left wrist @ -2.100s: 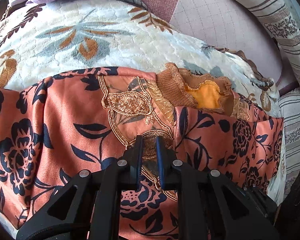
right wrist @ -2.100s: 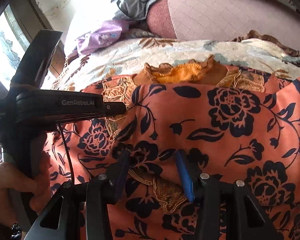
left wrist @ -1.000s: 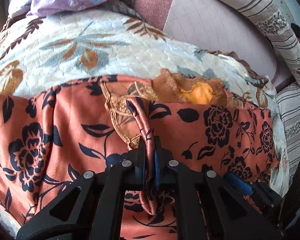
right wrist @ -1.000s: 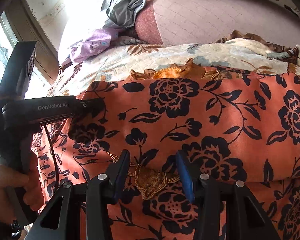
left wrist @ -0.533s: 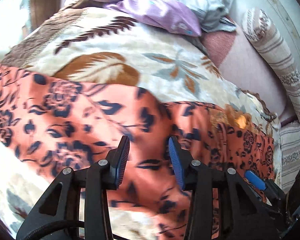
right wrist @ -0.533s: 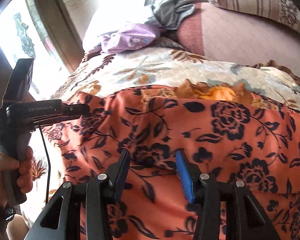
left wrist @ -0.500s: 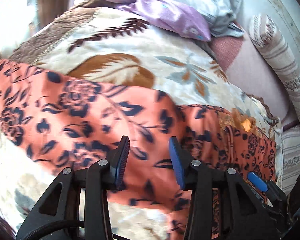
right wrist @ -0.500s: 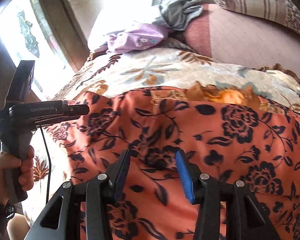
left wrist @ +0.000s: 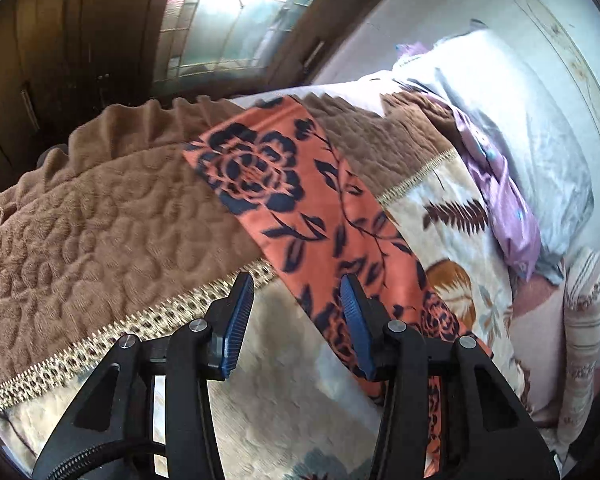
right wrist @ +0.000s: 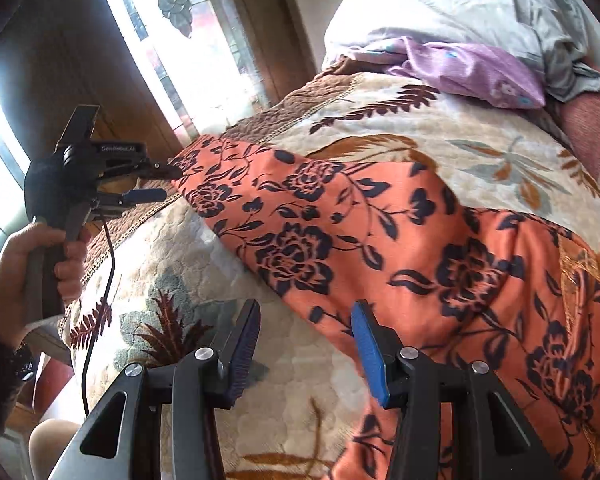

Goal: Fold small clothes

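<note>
A quilted floral bedspread (right wrist: pixel 340 120) beside a window (right wrist: pixel 172 40) carries the orange garment (right wrist: pixel 440 264); both hand-held grippers, left (left wrist: pixel 296 316) and right (right wrist: pixel 306 344), gape empty.

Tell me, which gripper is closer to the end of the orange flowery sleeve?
Left. The left gripper sits right at the tip of the orange flowery sleeve, open around it. The right gripper is open farther down, beside the sleeve's lower edge.

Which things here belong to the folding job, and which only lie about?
For the job: orange garment, left claw, right claw.

Lying about: blanket, purple cloth, grey cloth, striped pillow.
</note>
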`<state>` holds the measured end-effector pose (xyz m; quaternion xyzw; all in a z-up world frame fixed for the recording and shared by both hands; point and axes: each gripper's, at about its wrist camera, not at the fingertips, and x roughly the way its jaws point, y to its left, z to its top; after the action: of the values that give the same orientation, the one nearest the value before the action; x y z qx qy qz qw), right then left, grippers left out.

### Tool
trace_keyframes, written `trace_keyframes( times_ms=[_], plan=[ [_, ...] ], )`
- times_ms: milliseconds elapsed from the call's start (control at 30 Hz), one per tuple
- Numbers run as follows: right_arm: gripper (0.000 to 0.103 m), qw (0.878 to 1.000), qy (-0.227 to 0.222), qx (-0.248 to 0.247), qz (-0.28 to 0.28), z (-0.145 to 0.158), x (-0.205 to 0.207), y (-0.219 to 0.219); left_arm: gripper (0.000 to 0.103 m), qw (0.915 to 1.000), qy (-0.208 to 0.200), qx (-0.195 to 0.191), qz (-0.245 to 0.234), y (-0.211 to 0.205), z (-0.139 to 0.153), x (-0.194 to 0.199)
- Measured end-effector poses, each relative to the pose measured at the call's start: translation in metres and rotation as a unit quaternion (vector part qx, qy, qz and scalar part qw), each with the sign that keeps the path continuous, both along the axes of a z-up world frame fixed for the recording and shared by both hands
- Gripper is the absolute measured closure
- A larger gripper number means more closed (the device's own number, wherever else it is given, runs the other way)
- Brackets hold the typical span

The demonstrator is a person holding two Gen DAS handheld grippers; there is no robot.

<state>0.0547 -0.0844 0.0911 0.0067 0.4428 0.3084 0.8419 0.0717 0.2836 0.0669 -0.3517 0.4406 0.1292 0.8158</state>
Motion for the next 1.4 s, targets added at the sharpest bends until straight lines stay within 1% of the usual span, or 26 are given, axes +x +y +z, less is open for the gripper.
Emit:
trace_keyframes(
  times_ms=[100, 167, 267, 367, 467, 500, 533, 567, 600, 633, 667, 700, 800, 867, 900, 933, 967, 1000, 1033, 1067, 1133, 1167, 1200, 1267, 1333, 1400],
  plan=[
    [0.058, 0.999, -0.008, -0.02, 0.03, -0.006, 0.0, 0.031, 0.059, 0.9998, 0.01, -0.002, 0.02, 0.016, -0.012, 0.006],
    [0.058, 0.998, -0.021, -0.041, 0.045, -0.009, -0.004, 0.044, 0.059, 0.9995, 0.0, -0.013, 0.028, 0.024, -0.016, 0.01],
    [0.057, 0.995, -0.038, -0.063, 0.06, -0.012, -0.003, 0.06, 0.059, 0.9992, -0.004, -0.01, 0.037, 0.033, -0.016, 0.022],
    [0.057, 0.992, -0.054, -0.089, 0.065, -0.016, 0.002, 0.07, 0.058, 0.9994, 0.001, -0.002, 0.034, 0.037, -0.019, 0.037],
    [0.057, 0.99, -0.06, -0.11, 0.064, -0.024, 0.01, 0.078, 0.059, 0.9993, 0.009, 0.033, 0.015, 0.031, -0.021, 0.05],
    [0.057, 0.99, -0.054, -0.114, 0.062, -0.028, 0.015, 0.08, 0.067, 0.9985, 0.015, 0.053, 0.007, 0.027, -0.021, 0.052],
    [0.057, 0.991, -0.044, -0.116, 0.057, -0.033, 0.019, 0.082, 0.085, 0.9973, 0.018, 0.071, 0.0, 0.024, -0.02, 0.054],
    [0.057, 0.991, -0.04, -0.117, 0.051, -0.037, 0.023, 0.082, 0.092, 0.9979, 0.011, 0.062, -0.011, 0.021, -0.021, 0.054],
    [0.067, 0.991, -0.043, -0.117, 0.044, -0.04, 0.025, 0.082, 0.094, 0.9985, 0.005, 0.052, -0.016, 0.018, -0.021, 0.054],
    [0.075, 0.991, -0.047, -0.123, 0.034, -0.041, 0.026, 0.081, 0.097, 0.9985, -0.008, 0.049, -0.021, 0.013, -0.017, 0.052],
    [0.091, 0.991, -0.05, -0.125, 0.026, -0.039, 0.027, 0.08, 0.097, 0.998, -0.024, 0.049, -0.031, 0.008, -0.013, 0.05],
    [0.097, 0.993, -0.044, -0.109, 0.022, -0.038, 0.03, 0.076, 0.098, 0.9968, -0.038, 0.052, -0.046, -0.001, -0.006, 0.049],
    [0.098, 0.999, -0.027, -0.047, 0.004, -0.027, 0.032, 0.058, 0.098, 0.9918, -0.078, 0.047, -0.09, -0.032, 0.019, 0.048],
    [0.097, 1.0, -0.006, -0.007, 0.009, -0.02, 0.031, 0.048, 0.098, 0.9871, -0.101, 0.043, -0.116, -0.057, 0.04, 0.05],
    [0.097, 1.0, 0.009, 0.011, 0.01, -0.017, 0.031, 0.04, 0.098, 0.984, -0.113, 0.04, -0.131, -0.07, 0.05, 0.05],
    [0.094, 1.0, 0.013, 0.018, 0.003, -0.015, 0.029, 0.034, 0.098, 0.9797, -0.126, 0.039, -0.151, -0.088, 0.062, 0.051],
    [0.078, 1.0, 0.016, 0.023, -0.009, -0.012, 0.028, 0.025, 0.098, 0.9748, -0.136, 0.041, -0.172, -0.105, 0.072, 0.051],
    [0.052, 0.999, 0.019, 0.029, -0.029, -0.009, 0.026, 0.011, 0.098, 0.9692, -0.145, 0.043, -0.194, -0.125, 0.082, 0.052],
    [0.045, 0.998, 0.015, 0.037, -0.045, -0.005, 0.024, -0.003, 0.098, 0.9625, -0.152, 0.047, -0.22, -0.148, 0.09, 0.052],
    [0.043, 0.997, 0.007, 0.046, -0.066, -0.002, 0.021, -0.02, 0.098, 0.9545, -0.156, 0.052, -0.249, -0.173, 0.097, 0.051],
    [0.043, 0.993, 0.005, 0.05, -0.106, 0.003, 0.019, -0.062, 0.098, 0.9379, -0.16, 0.061, -0.302, -0.225, 0.103, 0.05],
    [0.043, 0.991, 0.007, 0.046, -0.128, 0.003, 0.019, -0.082, 0.098, 0.9295, -0.157, 0.066, -0.327, -0.251, 0.102, 0.049],
    [0.043, 0.988, 0.009, 0.043, -0.145, 0.002, 0.019, -0.099, 0.098, 0.9193, -0.152, 0.07, -0.357, -0.28, 0.099, 0.049],
    [0.043, 0.981, 0.014, 0.031, -0.191, -0.002, 0.015, -0.148, 0.098, 0.9022, -0.14, 0.074, -0.401, -0.334, 0.085, 0.047],
    [0.043, 0.969, 0.023, 0.016, -0.245, -0.008, 0.008, -0.199, 0.098, 0.8896, -0.123, 0.073, -0.434, -0.381, 0.065, 0.045],
    [0.043, 0.96, 0.034, 0.015, -0.279, -0.015, 0.0, -0.244, 0.098, 0.8769, -0.114, 0.075, -0.461, -0.427, 0.047, 0.041]
  ],
)
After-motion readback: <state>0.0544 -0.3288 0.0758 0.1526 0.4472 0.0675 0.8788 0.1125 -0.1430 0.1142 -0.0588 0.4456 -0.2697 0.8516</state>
